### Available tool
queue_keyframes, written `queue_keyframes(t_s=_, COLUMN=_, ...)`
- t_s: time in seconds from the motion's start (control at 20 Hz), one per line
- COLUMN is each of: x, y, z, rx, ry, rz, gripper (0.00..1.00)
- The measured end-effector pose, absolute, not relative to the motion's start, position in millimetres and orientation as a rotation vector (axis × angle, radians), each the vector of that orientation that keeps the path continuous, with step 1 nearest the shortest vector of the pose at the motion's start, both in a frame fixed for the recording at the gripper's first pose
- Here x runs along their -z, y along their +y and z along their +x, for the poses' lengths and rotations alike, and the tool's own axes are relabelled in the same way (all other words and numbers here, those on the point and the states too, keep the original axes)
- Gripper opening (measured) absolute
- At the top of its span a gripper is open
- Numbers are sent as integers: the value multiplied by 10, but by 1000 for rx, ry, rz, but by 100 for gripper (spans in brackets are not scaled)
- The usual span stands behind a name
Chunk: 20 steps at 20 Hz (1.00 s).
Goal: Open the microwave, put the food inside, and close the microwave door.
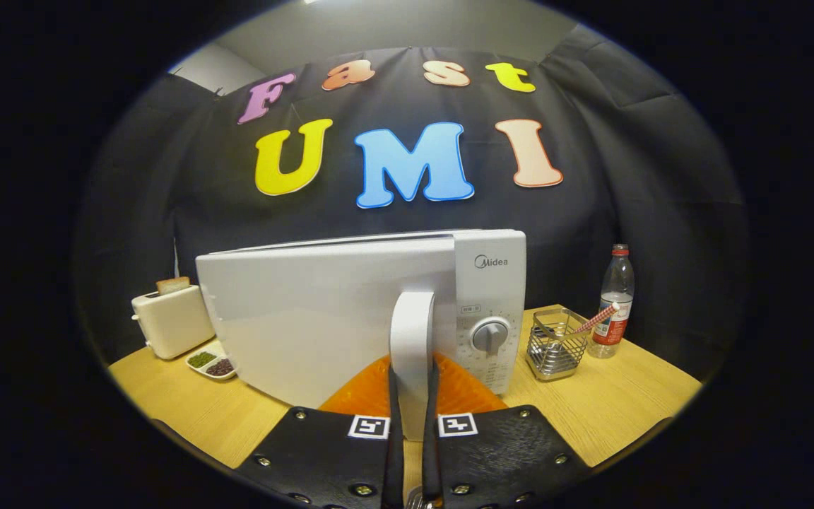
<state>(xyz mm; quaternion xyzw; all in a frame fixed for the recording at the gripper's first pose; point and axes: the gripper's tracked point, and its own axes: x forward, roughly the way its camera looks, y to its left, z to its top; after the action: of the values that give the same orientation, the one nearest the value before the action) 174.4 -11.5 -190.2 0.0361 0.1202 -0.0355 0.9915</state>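
**Item: microwave door, handle in grip**

- Gripper (413,396): fingers narrow, pressed on either side of the door handle (412,339).
- Microwave (350,311): on the wooden table (626,417); door looks slightly swung out from the body.
- Food: orange plate (379,392) sits just below the door, ahead of the fingers; contents hidden.
- Step, judged: opening. Next move calls for an outward arc about the far hinge.
- Room: toaster (170,322) and small dish (210,364) lie near the hinge side and may limit the swing; wire basket (555,344) and bottle (613,300) stand beyond the dial (490,334), well clear.
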Motion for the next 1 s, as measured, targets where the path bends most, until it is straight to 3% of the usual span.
queue_keyframes(t_s=0.65, x=1767, y=1195, z=575, rx=-201, ry=191, rz=98, gripper=10)
queue_keyframes(t_s=1.0, x=1721, y=1948, z=324, rx=-150, ry=98, rz=44, gripper=10)
